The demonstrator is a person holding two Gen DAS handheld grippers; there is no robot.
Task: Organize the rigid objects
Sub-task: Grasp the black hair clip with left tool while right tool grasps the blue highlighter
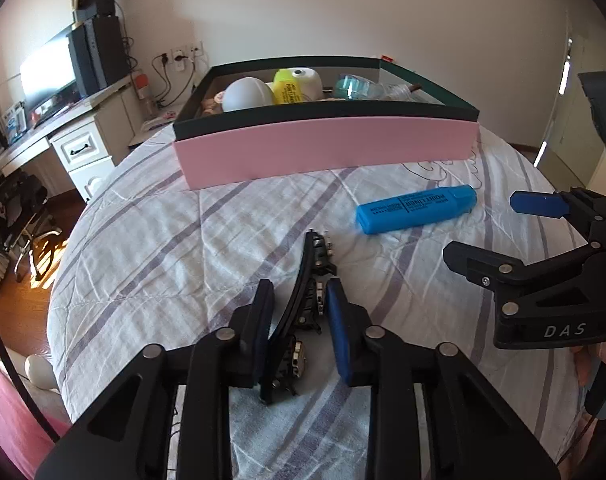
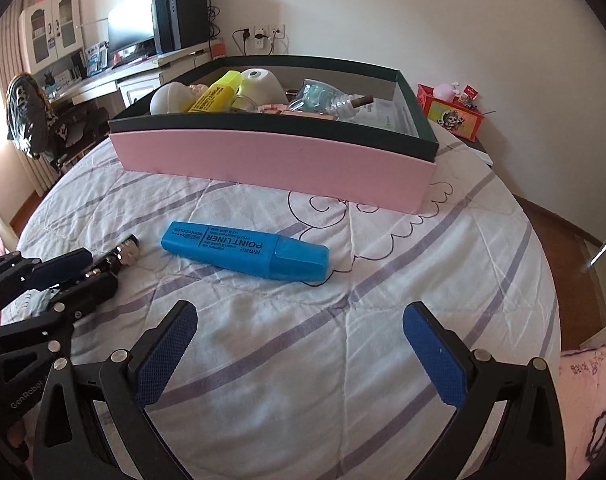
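A black curved hair clip with metal parts lies on the striped bedspread between the fingers of my left gripper; the jaws are narrowed around it, and contact is not clear. It also shows in the right wrist view. A blue highlighter marker lies on the bed in front of a pink box with a dark rim. My right gripper is wide open and empty, a little short of the marker.
The box holds a yellow highlighter, a white ball, a white roll and a clear bottle. A desk with monitor stands left of the bed. A red box sits on a nightstand at right.
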